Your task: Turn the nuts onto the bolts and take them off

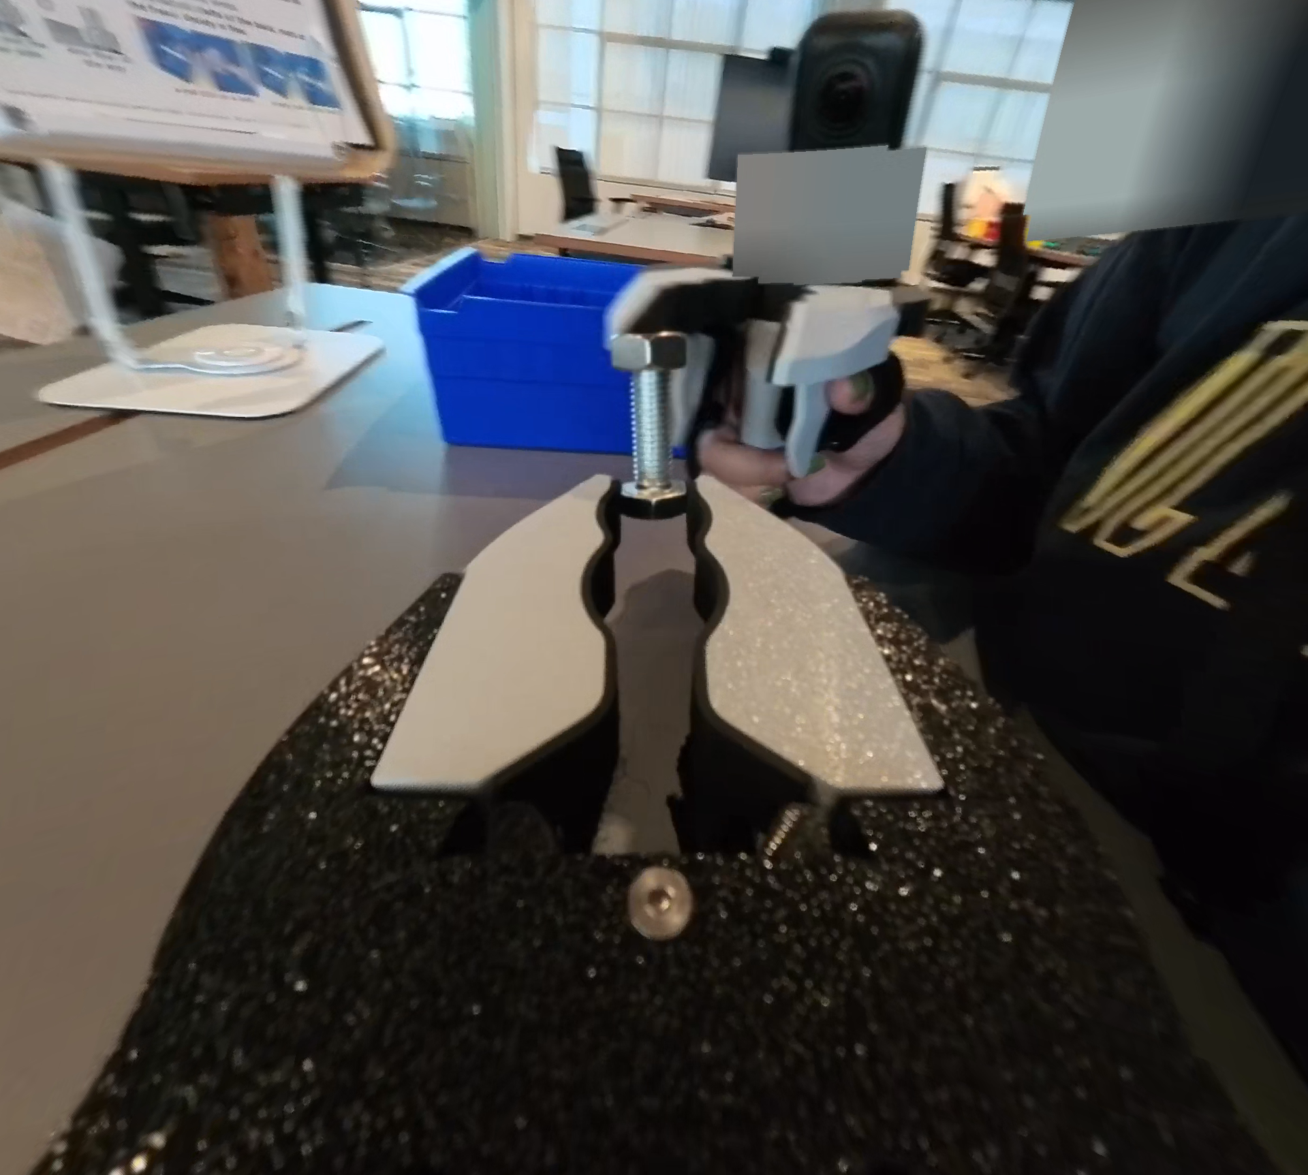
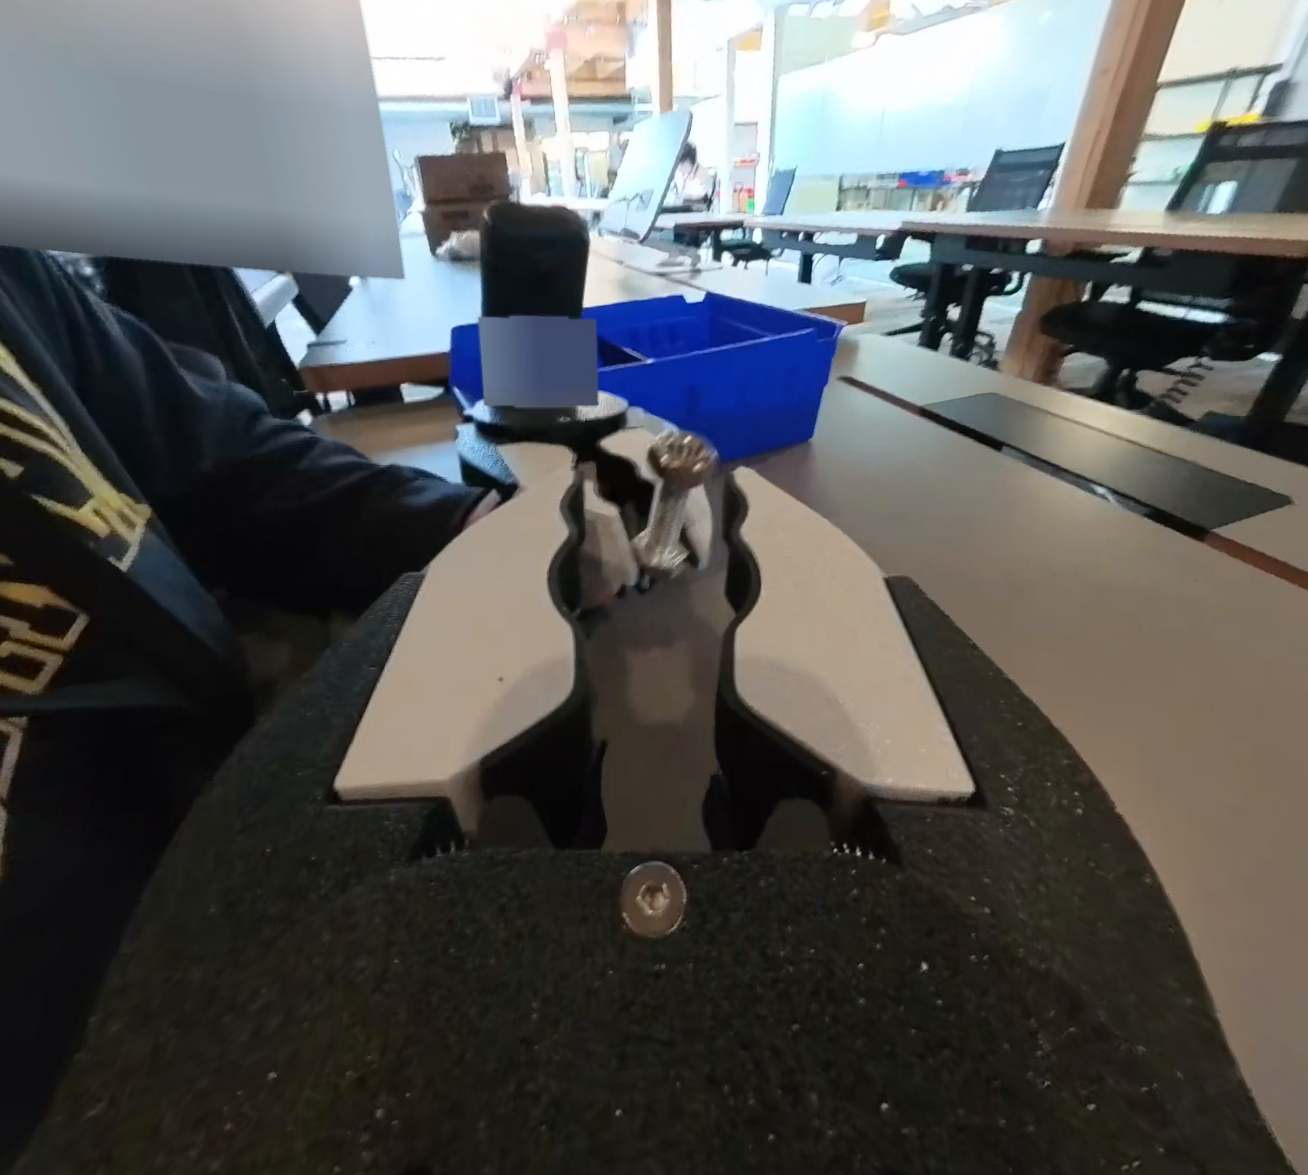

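Two hand-held tongs with grey fingers meet over a grey counter (image 1: 177, 610). In the left wrist view, the left tongs (image 1: 650, 500) reach forward with the tips closed on a small dark hexagonal steel nut (image 1: 650, 499), which sits at the lower end of a silver threaded steel bolt (image 1: 652, 426). The bolt stands upright with its hexagonal head at the top. The right tongs (image 1: 647, 331) come in from the right in this view and grip the bolt by its head. A person's hand (image 1: 814, 440) in a dark sleeve holds the handle of the right tongs.

In the right wrist view, the right tongs (image 2: 655, 469) are seen from behind, closed on the bolt's head; the bolt (image 2: 665, 518) looks blurred and tilted between the fingertips. The left tongs (image 2: 609, 561) show only in part beyond it, beneath a black camera.

A bright blue plastic bin (image 1: 524, 355) with inner dividers stands on the counter behind both tongs, well apart from the bolt. To the far left in the left wrist view, a printed sheet in a clear stand (image 1: 184, 44) rests on a white base on the counter. Desks and office chairs fill the room behind.
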Tool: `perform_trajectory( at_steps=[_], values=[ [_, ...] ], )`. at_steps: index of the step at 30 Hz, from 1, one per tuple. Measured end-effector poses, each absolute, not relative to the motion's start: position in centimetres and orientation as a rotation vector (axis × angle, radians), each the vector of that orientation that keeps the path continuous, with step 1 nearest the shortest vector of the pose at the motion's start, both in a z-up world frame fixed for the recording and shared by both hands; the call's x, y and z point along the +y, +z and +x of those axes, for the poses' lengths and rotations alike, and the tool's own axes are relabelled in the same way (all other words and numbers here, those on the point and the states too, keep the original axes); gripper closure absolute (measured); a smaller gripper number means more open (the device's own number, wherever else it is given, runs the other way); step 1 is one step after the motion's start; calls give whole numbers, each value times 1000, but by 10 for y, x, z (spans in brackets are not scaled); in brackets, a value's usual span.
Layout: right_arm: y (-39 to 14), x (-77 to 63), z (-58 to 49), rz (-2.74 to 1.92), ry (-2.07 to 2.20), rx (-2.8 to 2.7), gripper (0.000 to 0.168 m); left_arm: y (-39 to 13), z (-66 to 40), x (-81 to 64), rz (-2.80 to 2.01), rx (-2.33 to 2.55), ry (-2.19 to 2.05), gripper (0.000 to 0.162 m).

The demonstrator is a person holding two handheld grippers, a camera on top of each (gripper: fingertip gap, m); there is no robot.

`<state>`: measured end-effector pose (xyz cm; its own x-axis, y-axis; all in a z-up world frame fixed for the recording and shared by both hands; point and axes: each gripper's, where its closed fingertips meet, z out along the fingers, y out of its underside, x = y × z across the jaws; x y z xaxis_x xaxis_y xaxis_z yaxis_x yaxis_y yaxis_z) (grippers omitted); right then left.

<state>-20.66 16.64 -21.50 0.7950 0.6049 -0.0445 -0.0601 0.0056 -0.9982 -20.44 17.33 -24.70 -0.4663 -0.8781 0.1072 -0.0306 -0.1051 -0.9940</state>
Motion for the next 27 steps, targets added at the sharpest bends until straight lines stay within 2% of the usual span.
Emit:
perform_trajectory(
  at_steps=[3,6,12,18,21,24,27],
  values=[
    [-213,166,-223,-1468,633,-504,115,-255,-203,159,-1006,1609,-1678,145],
    [-223,166,-243,-1513,694,-602,107,-258,-204,150,-978,1658,-1687,145],
    [-220,160,-214,-1492,704,-542,114,-249,-205,171,-1034,1539,-1739,145],
    [-215,167,-234,-1454,750,-563,103,-256,-205,151,-993,1646,-1759,145],
    [-222,163,-228,-1478,700,-612,106,-253,-206,159,-1003,1602,-1770,145],
    [-220,153,-210,-1454,720,-603,119,-248,-207,171,-1031,1537,-1802,145],
    [-217,161,-206,-1430,693,-534,106,-251,-207,166,-1014,1579,-1804,145]
  ],
)
